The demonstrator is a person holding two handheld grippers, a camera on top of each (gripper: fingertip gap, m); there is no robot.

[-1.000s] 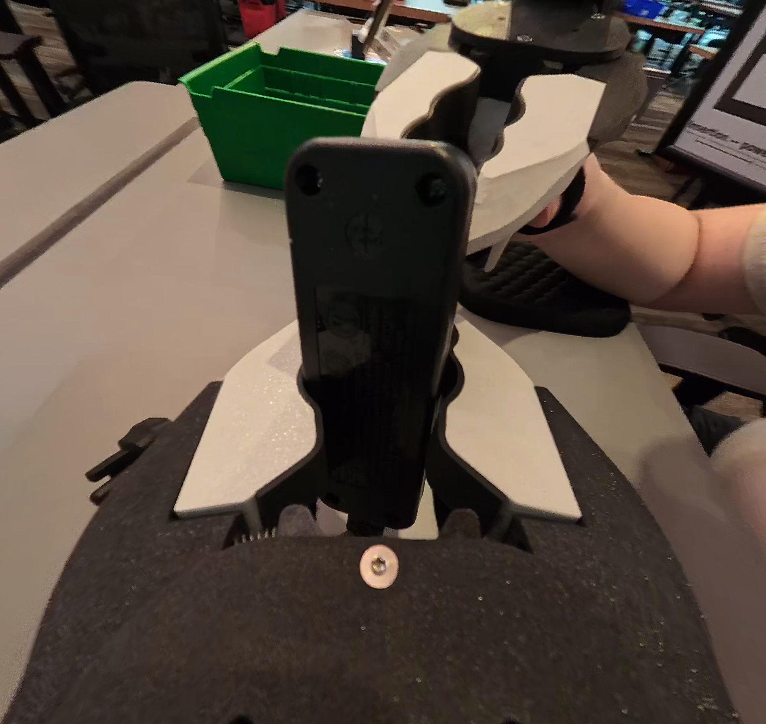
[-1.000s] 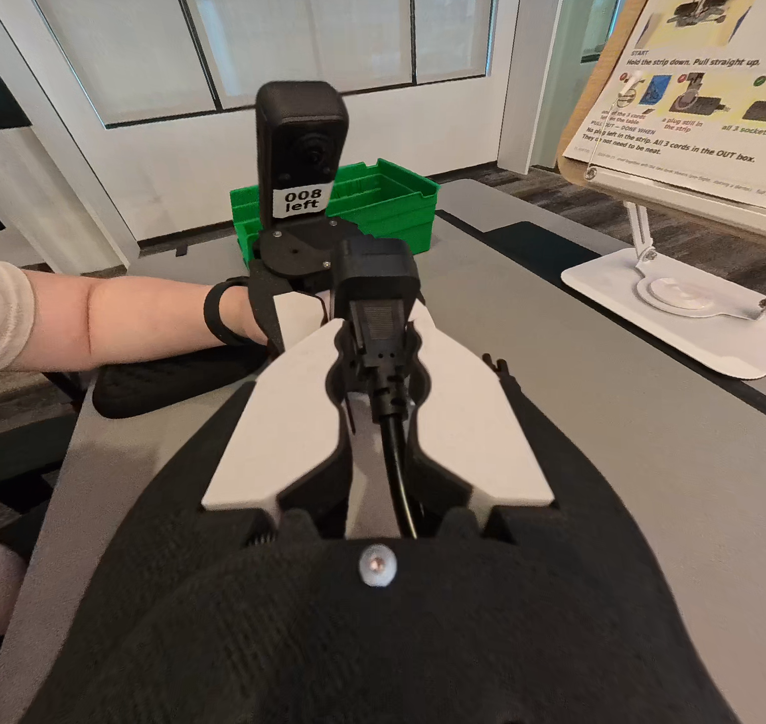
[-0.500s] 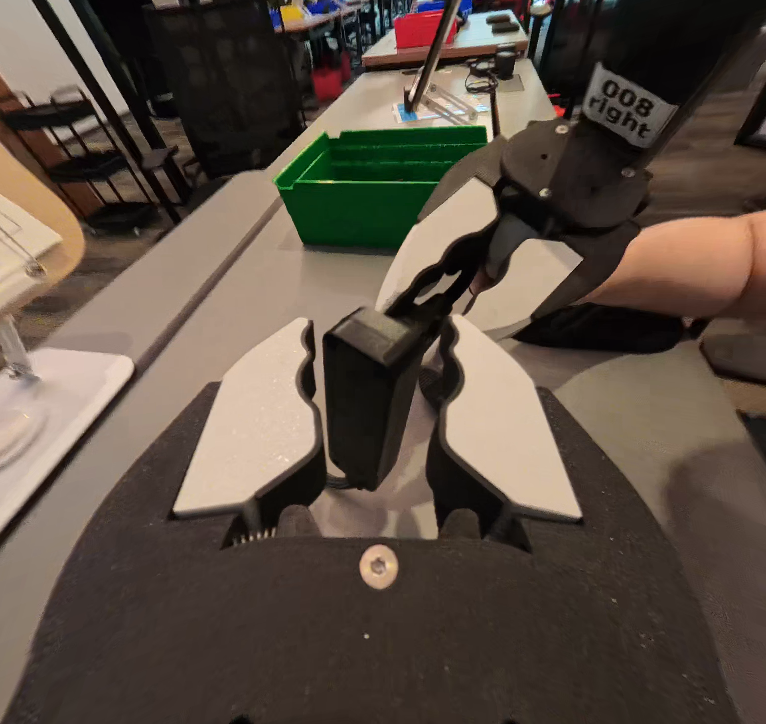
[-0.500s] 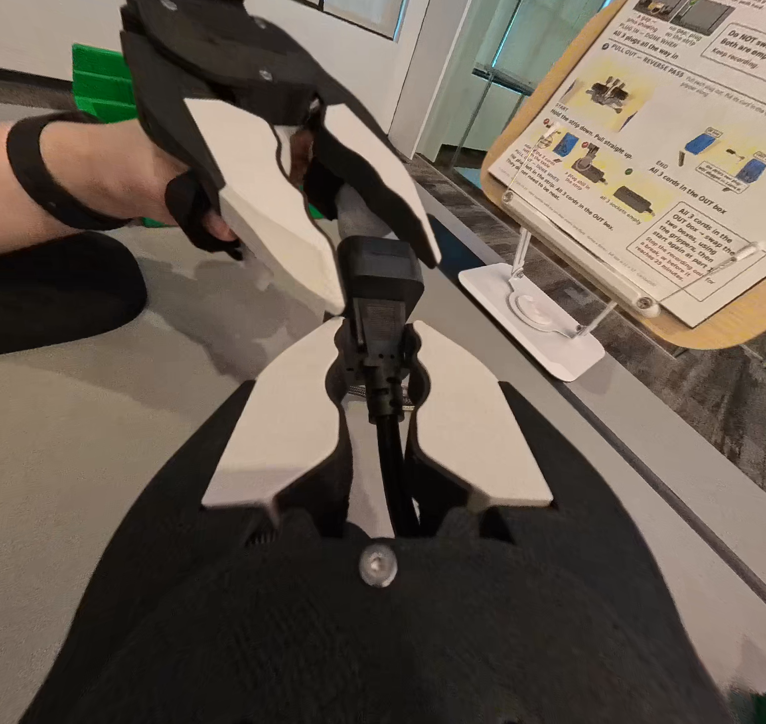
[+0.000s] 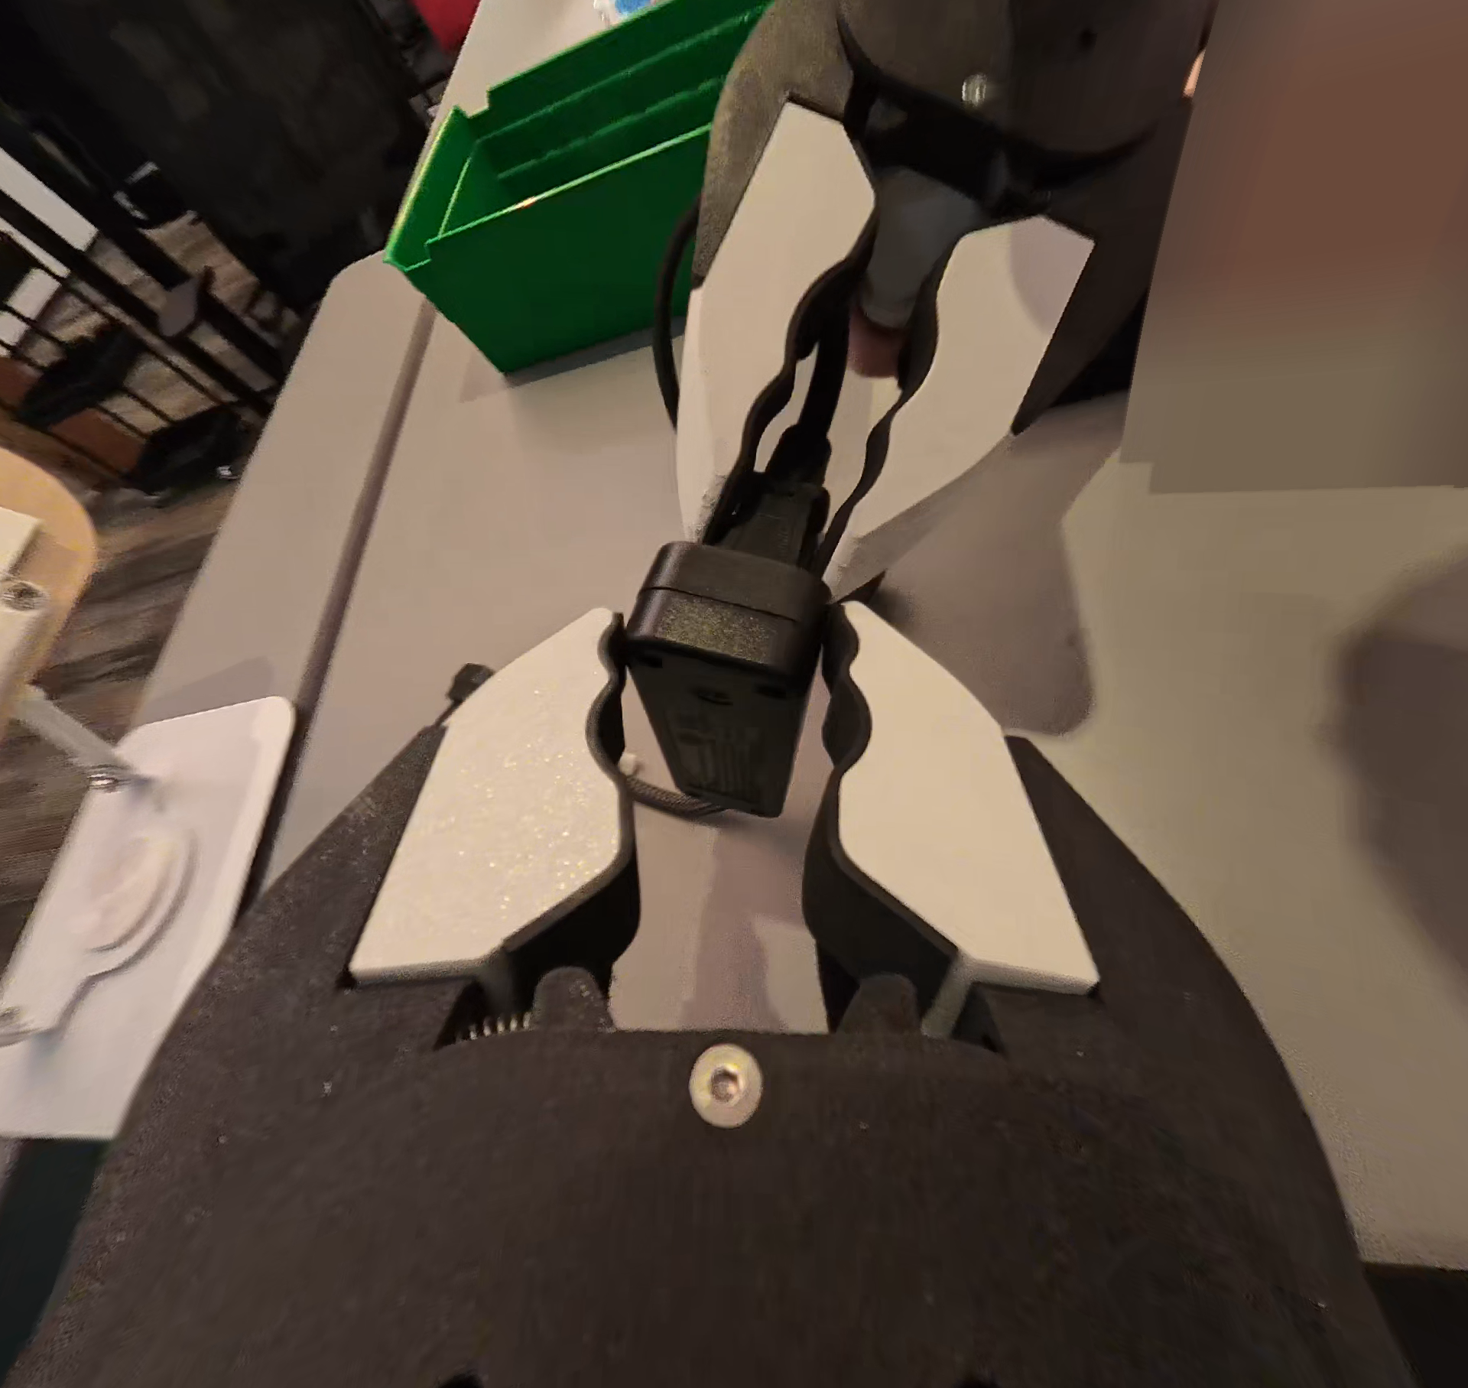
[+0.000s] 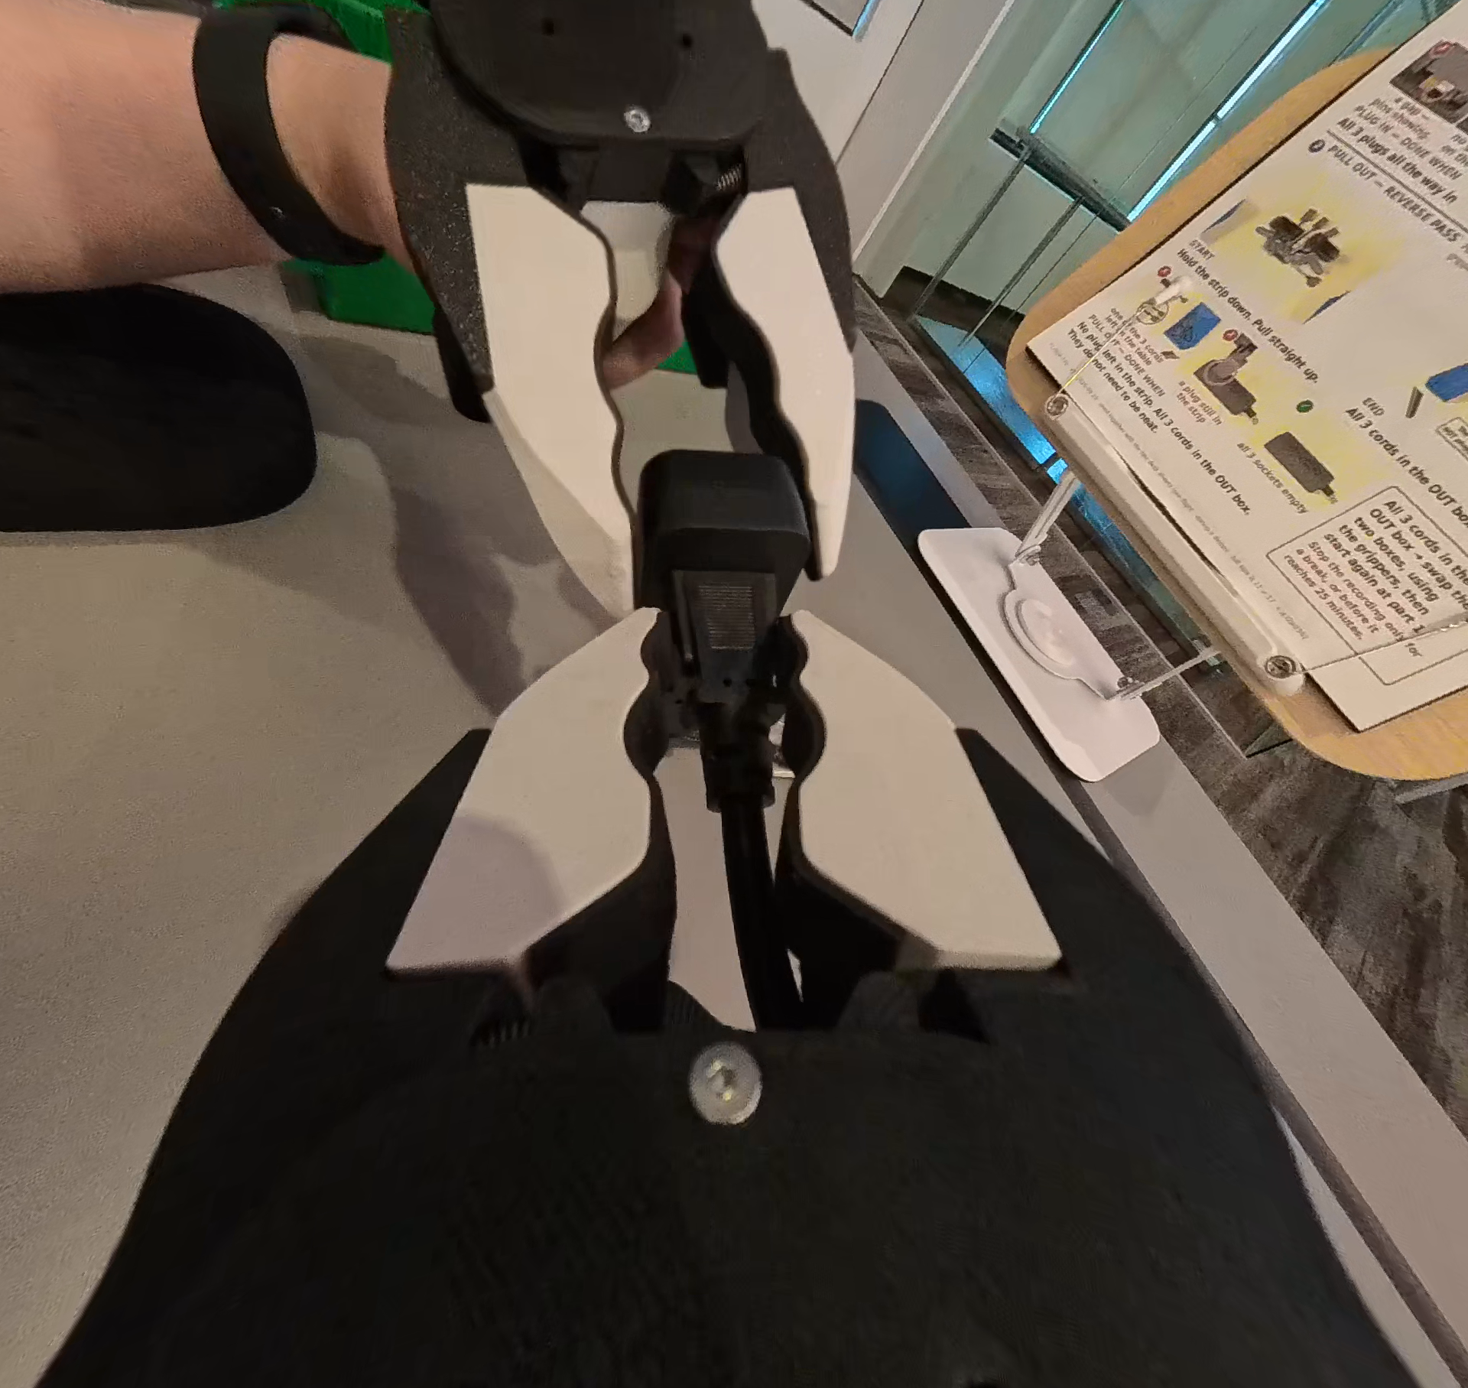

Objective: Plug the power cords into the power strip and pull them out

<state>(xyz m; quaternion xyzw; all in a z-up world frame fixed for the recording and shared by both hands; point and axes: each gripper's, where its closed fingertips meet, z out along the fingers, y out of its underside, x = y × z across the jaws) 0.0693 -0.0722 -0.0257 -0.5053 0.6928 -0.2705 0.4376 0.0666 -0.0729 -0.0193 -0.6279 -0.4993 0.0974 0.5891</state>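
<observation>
Left gripper (image 5: 724, 619): we see its white fingers (image 5: 508, 786) closed against the sides of the black power strip (image 5: 727, 686), near the tips; the strip's end is clamped between them.
Right gripper (image 6: 724, 619): its fingers (image 6: 556, 786) are pressed together on the black plug (image 6: 727, 635) of a power cord (image 6: 751, 897); the cord runs back between the fingers toward the camera.
Power strip: held off the table between the two grippers, its long body tilted; in the right wrist view we see only its blunt end (image 6: 719, 512), right above the plug.
Plug and strip: the plug's front meets the strip's end face; we cannot tell how deep the prongs sit.
Facing grippers: the two tools point at each other, tips nearly touching around the strip.
Person's hand (image 6: 643, 333): it shows behind the left gripper, with a black band (image 6: 254, 134) round the wrist.
Table (image 5: 508, 492): grey, beneath both tools.
Green bin (image 5: 556, 237): on the table beyond the grippers, well apart from them.
White stand base (image 6: 1033, 635): at the table's edge, carrying a printed instruction sheet (image 6: 1287, 428) on a tilted wooden board.
</observation>
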